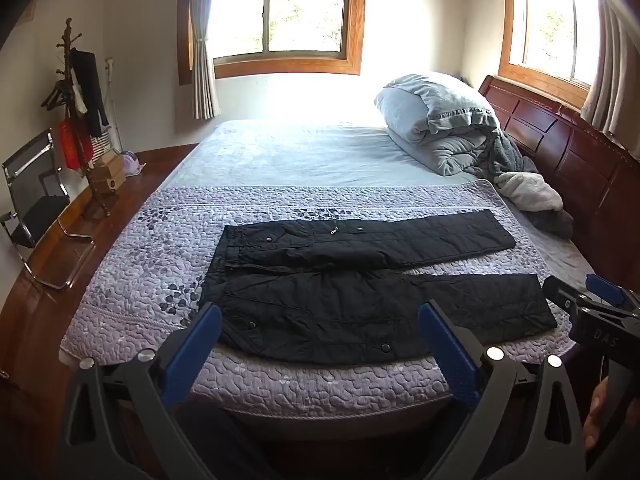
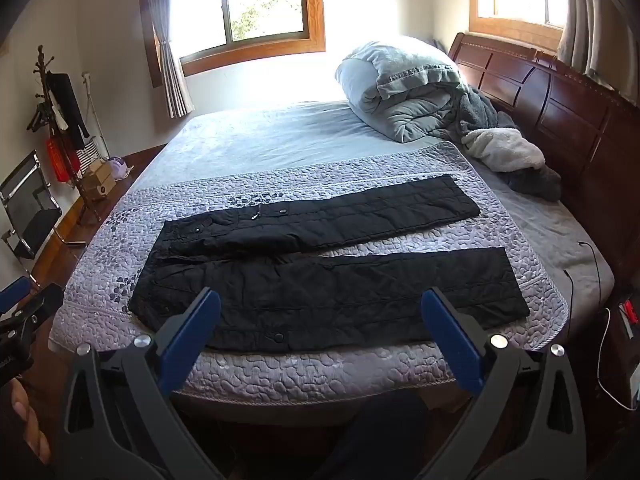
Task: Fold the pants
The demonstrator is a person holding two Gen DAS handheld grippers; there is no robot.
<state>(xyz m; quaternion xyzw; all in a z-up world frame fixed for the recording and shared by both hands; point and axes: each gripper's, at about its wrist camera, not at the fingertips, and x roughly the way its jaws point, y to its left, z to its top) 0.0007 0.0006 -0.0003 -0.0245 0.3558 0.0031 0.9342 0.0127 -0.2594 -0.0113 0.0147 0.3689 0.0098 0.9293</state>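
Black quilted pants [image 1: 360, 280] lie flat and spread on the purple quilt [image 1: 160, 256], waistband to the left, both legs running right, a narrow gap between them. They also show in the right wrist view [image 2: 328, 276]. My left gripper [image 1: 320, 320] is open and empty, held above the bed's near edge in front of the near leg. My right gripper [image 2: 320, 308] is open and empty, also short of the near leg. The right gripper shows at the right edge of the left wrist view [image 1: 592, 304].
A rolled grey duvet [image 1: 440, 124] and fleece blankets [image 1: 528, 192] lie at the wooden headboard [image 1: 580, 148] on the right. A chair [image 1: 36, 200] and coat stand [image 1: 80, 112] stand on the floor at left. Cables [image 2: 600, 320] hang by the bed's right side.
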